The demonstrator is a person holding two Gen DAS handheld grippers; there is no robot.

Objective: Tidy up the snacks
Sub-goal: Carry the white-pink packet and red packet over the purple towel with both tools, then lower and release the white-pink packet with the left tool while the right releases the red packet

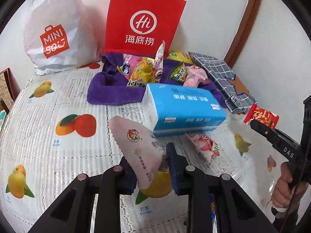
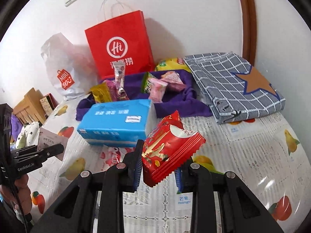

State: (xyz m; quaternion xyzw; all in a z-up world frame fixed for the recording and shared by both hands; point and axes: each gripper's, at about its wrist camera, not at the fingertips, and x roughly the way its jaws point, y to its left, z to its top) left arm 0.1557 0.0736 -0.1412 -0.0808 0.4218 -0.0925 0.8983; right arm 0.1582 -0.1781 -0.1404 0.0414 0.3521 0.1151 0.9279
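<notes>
My left gripper [image 1: 152, 171] is shut on a pale pink snack packet [image 1: 136, 145], which hangs above the fruit-print tablecloth [image 1: 58, 155]. My right gripper [image 2: 158, 169] is shut on a red snack packet [image 2: 169, 145], also lifted off the table. Each gripper shows in the other view: the right gripper [image 1: 258, 125] with the red packet [image 1: 261, 116] at the right, the left gripper [image 2: 56, 149] with the pale packet [image 2: 51, 141] at the left. Several more snacks lie on a purple cloth [image 1: 108, 93] at the back. A strawberry-print packet [image 1: 206, 145] lies on the table between the grippers.
A blue tissue pack [image 1: 184, 108] lies in front of the purple cloth. Behind it, a red paper bag [image 1: 143, 19] and a white plastic shopping bag [image 1: 54, 29] stand against the wall. A folded grey checked cloth [image 2: 233, 83] lies at the right.
</notes>
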